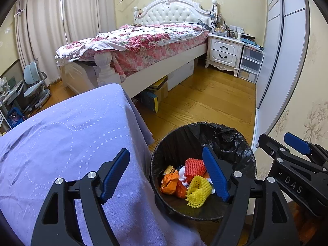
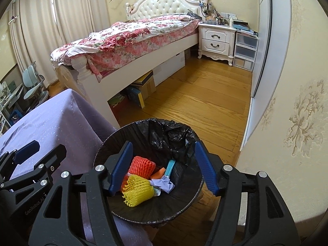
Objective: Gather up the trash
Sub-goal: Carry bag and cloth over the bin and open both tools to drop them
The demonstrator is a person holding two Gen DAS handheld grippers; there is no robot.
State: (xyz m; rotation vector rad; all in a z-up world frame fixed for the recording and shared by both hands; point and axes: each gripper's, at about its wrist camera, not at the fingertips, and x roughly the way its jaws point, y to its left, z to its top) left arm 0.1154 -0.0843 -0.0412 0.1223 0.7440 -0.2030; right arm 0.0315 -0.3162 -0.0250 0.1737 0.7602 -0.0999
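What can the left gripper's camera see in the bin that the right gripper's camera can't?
Only the left wrist view shows the orange wrapper and a small yellowish can in the trash bin.

Only the right wrist view shows a teal strip and crumpled pale purple paper, both in the bin.

Both show the red foam net, the yellow foam net, the purple cloth beside the bin, and the bed. The left gripper and right gripper are both open and empty.

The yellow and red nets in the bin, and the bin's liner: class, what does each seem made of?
Yellow net and red net: apparently soft foam mesh, matte, with an open lattice that bends.
Liner: seemingly thin black plastic film, glossy and crumpled over the bin rim.
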